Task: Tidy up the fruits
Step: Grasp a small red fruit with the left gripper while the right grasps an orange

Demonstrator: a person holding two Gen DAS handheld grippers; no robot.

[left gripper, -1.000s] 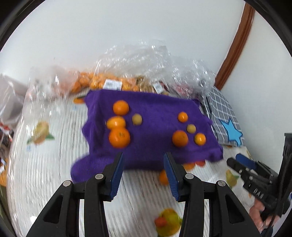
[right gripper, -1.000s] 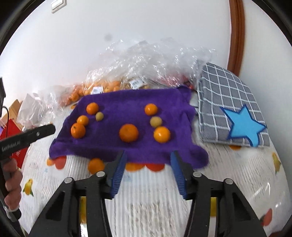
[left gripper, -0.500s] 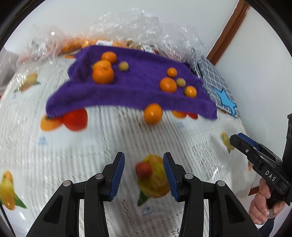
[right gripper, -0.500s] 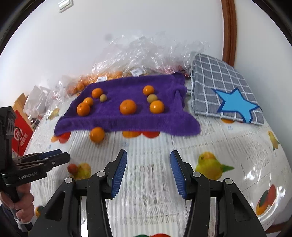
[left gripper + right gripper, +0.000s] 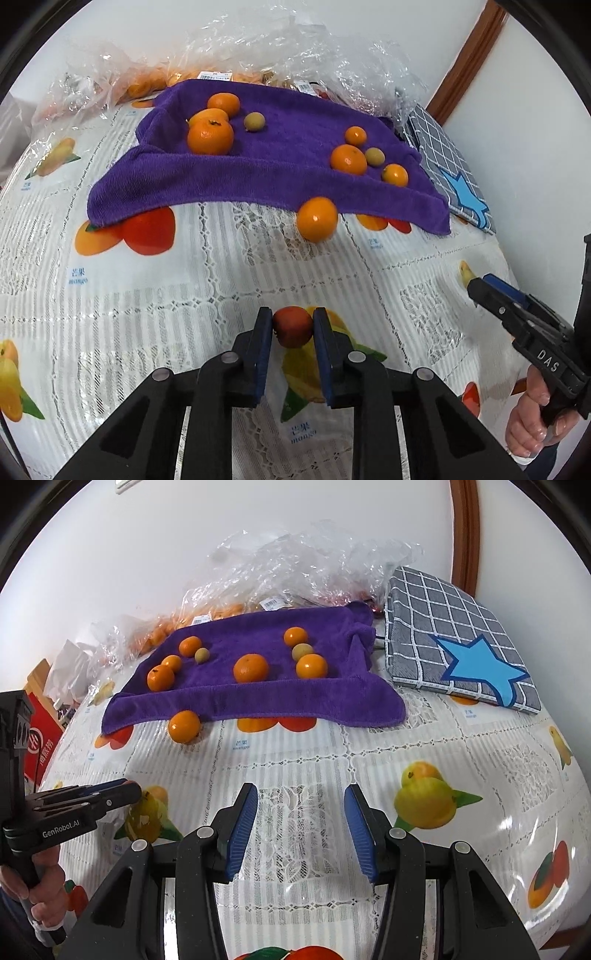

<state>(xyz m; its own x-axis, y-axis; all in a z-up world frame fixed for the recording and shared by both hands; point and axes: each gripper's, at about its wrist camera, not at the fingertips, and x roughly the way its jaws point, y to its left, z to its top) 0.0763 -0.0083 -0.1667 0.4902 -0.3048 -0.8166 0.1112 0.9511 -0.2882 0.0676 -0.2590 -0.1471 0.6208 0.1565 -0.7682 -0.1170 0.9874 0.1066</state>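
Two grippers: left gripper (image 5: 292, 328) fingers clamp small red fruit (image 5: 293, 326) for transfer; purple towel (image 5: 280, 173) ahead. Right gripper (image 5: 298, 829) fingers spread, empty.

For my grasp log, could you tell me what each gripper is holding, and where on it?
The left gripper pinches a small red fruit across its sides, between the pads. The right gripper is open and holds nothing.

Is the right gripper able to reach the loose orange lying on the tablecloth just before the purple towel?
Probably yes. The right gripper is open and empty, and only bare tablecloth lies between it and the loose orange, which sits off the purple towel, ahead and to its left.
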